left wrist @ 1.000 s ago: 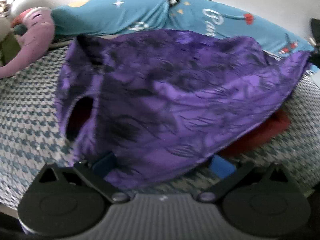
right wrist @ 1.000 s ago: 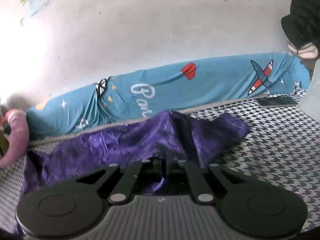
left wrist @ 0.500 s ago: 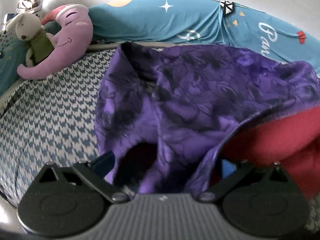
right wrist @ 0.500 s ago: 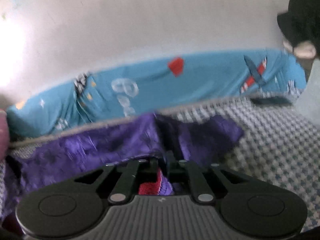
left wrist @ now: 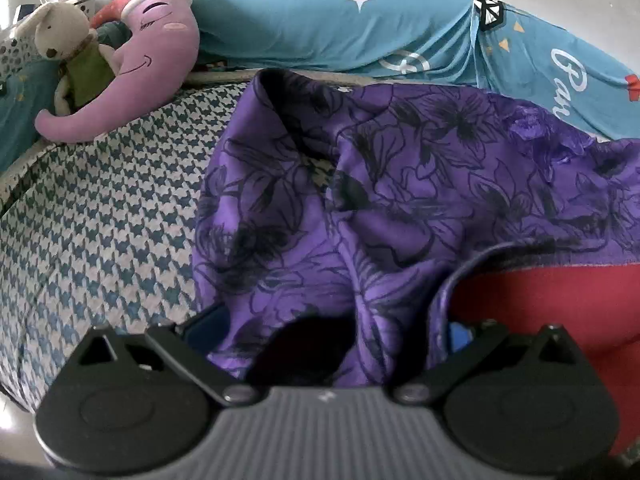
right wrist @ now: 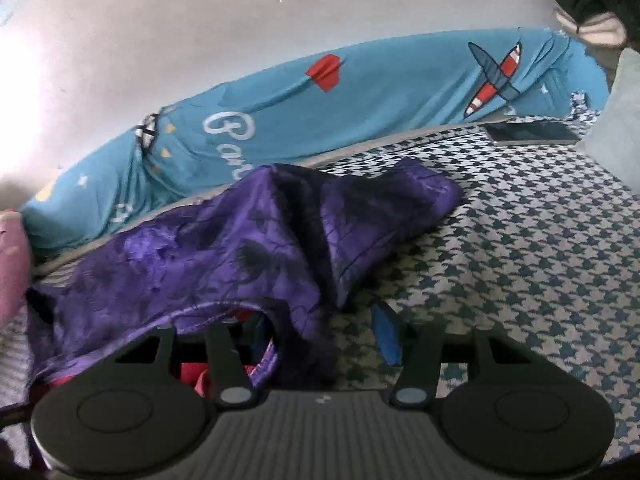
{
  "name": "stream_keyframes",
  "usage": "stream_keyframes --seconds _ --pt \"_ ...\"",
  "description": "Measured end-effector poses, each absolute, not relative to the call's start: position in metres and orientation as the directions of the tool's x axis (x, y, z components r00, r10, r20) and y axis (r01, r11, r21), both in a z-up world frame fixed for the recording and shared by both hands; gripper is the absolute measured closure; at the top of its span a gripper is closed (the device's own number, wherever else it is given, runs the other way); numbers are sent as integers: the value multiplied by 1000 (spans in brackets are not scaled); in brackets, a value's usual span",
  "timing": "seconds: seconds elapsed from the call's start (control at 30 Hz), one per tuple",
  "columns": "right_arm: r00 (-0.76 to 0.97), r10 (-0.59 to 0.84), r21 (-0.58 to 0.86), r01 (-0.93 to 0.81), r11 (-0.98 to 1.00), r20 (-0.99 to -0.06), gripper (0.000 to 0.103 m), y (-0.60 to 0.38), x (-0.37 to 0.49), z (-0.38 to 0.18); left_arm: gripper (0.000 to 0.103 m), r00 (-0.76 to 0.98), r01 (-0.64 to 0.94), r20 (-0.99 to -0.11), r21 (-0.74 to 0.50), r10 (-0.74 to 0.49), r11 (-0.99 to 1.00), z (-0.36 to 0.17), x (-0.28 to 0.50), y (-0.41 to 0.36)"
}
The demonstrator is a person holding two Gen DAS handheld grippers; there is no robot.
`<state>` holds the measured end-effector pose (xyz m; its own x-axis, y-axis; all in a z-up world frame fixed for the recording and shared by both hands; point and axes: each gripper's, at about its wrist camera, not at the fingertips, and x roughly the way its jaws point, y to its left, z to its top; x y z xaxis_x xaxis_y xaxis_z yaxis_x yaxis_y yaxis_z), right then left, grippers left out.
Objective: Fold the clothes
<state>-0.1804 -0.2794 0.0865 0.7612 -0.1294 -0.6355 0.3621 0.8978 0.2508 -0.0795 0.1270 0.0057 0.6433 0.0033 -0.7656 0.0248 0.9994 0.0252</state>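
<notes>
The right gripper (right wrist: 326, 330) is letting go: its jaws are opening, and the purple floral garment (right wrist: 248, 248) drapes over the left-hand finger while the blue pad (right wrist: 386, 334) of the other finger stands bare over the houndstooth bedcover (right wrist: 540, 260). No pinch there now. This reads as the release at the end of a fold, the purple cloth laid over a red garment (left wrist: 560, 300) whose edge peeks out beneath.

Over on the left wrist view, the left gripper (left wrist: 332, 336) has its fingers spread wide, purple fabric bunched across the gap between them. The pads are largely buried in cloth, and they look too far apart to be clamping, so I read it as released.

The garment lies rumpled across the bed, below the teal printed bolster (left wrist: 400, 28) and just right of the purple elephant plush (left wrist: 152, 52) (a rabbit toy (left wrist: 64, 32) keeps it company).

Next, probably, both grippers need a fresh hold on an edge to flatten the ridges before another fold.
</notes>
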Motion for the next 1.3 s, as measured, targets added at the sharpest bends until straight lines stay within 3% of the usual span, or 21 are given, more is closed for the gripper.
stream_keyframes --seconds 0.43,0.57,0.83,1.1,1.13,1.2,1.3 --pt "801 45 287 160 945 -596 50 -249 -230 92 0 639 29 -769 13 -9 999 7 -82 126" --pt "777 97 239 71 968 -622 50 -227 -229 85 0 640 29 -769 7 -14 1000 8 -82 126" --pt "723 116 141 -26 990 -681 49 -191 -206 64 0 641 53 -765 -25 -54 998 15 -92 129" --pt "720 48 55 -13 998 -692 50 -171 -179 48 0 644 87 -756 -81 -118 993 26 -108 138" --pt "720 38 46 -9 999 -693 53 -169 -176 46 0 645 94 -753 -92 -131 991 28 -111 139" --pt "713 13 22 3 1000 -702 74 -166 -171 44 0 647 109 -747 -104 -151 988 30 -115 142" --pt "714 -20 -2 26 1000 -700 88 -166 -169 44 0 646 144 -741 -114 -181 983 33 -125 145"
